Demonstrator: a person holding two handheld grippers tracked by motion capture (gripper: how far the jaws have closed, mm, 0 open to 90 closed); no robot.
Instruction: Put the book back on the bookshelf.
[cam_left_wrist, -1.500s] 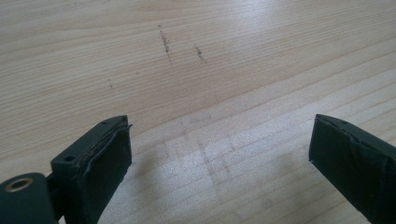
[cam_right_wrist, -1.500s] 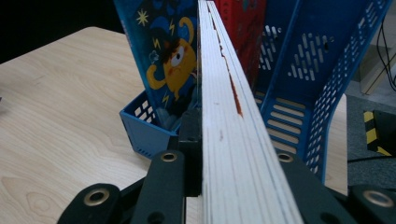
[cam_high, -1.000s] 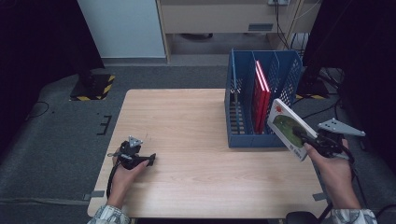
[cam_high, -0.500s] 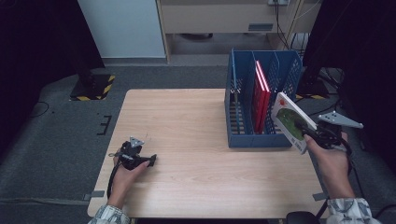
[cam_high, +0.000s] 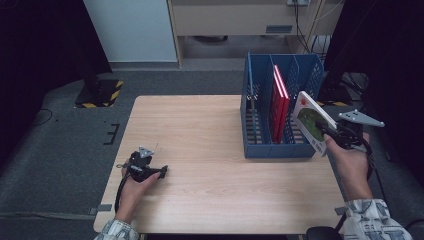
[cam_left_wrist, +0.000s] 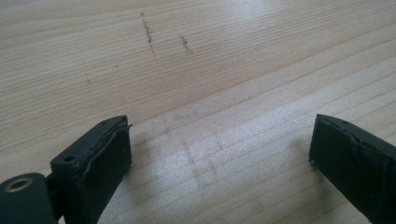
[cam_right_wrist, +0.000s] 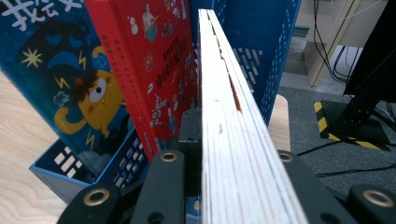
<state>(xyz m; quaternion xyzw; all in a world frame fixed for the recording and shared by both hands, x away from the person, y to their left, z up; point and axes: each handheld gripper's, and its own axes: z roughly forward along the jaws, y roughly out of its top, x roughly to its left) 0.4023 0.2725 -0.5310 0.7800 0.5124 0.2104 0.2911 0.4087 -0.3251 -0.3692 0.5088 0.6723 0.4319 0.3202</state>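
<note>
My right gripper (cam_high: 326, 131) is shut on a white-covered book (cam_high: 311, 122) with a green picture, held tilted in the air just right of the blue rack (cam_high: 260, 148). In the right gripper view the book's page edge (cam_right_wrist: 229, 135) runs straight up between the jaws. A red book (cam_high: 277, 102) stands upright in the rack, and a blue-covered book (cam_right_wrist: 60, 74) stands beside the red book (cam_right_wrist: 149, 70). My left gripper (cam_high: 161, 172) rests on the table near the front left, open; its two pads (cam_left_wrist: 105, 158) stand wide apart over bare wood.
The wooden table (cam_high: 200, 130) spans the middle. Yellow-black striped floor plates (cam_high: 102, 92) lie to the far left on the grey carpet. Cables (cam_high: 310, 30) hang at the back right. A cabinet (cam_high: 240, 17) stands behind the table.
My right gripper has carried the white book up and away from the front edge, closer to the rack's right side. The left gripper has stayed put.
</note>
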